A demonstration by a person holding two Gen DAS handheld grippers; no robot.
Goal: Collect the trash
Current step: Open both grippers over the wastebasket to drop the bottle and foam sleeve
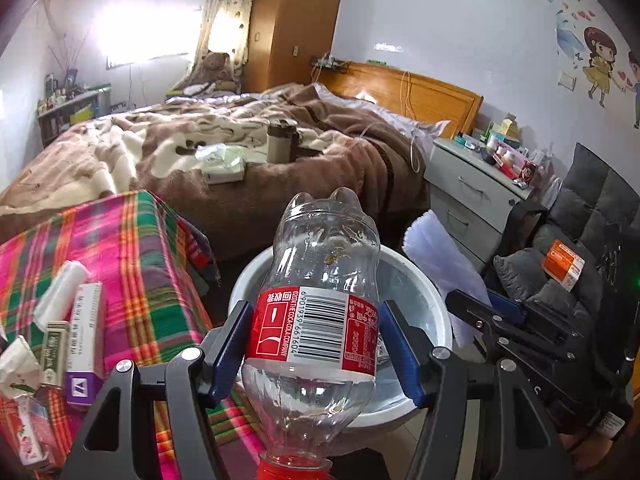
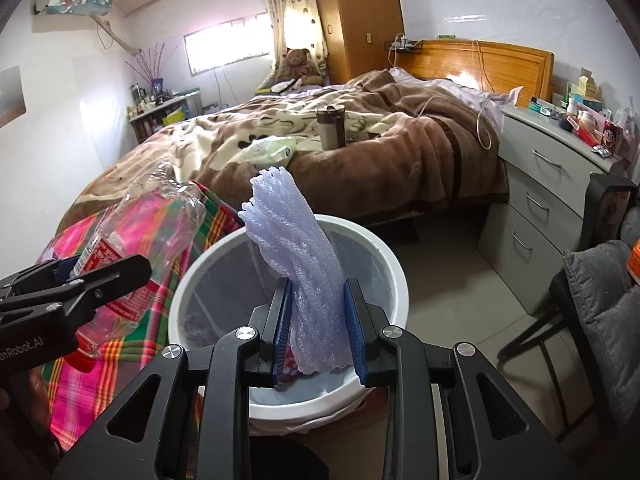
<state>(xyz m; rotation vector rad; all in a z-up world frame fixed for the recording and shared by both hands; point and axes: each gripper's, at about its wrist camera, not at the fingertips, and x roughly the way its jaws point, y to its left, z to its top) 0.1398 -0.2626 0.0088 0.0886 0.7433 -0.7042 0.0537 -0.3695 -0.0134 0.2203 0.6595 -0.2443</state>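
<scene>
My left gripper [image 1: 316, 324] is shut on an empty clear plastic cola bottle [image 1: 320, 280] with a red label, cap end toward the camera, held over the near rim of a white trash bin [image 1: 436, 300]. The same bottle [image 2: 140, 232] shows at the left of the right wrist view, beside the bin [image 2: 396, 276]. My right gripper [image 2: 316, 312] is shut on a pale lilac foam net wrap [image 2: 296, 240], upright above the bin's open mouth. That wrap [image 1: 440, 256] also shows past the bin's right side in the left wrist view.
A surface under a pink and green plaid cloth [image 1: 132, 248] holds small boxes [image 1: 84, 344] and wrappers left of the bin. Behind stands a bed with a brown blanket [image 2: 360, 136], carrying a flask [image 2: 331, 127] and a packet. A grey drawer unit [image 2: 548, 188] and a cushioned chair [image 2: 600, 292] are on the right.
</scene>
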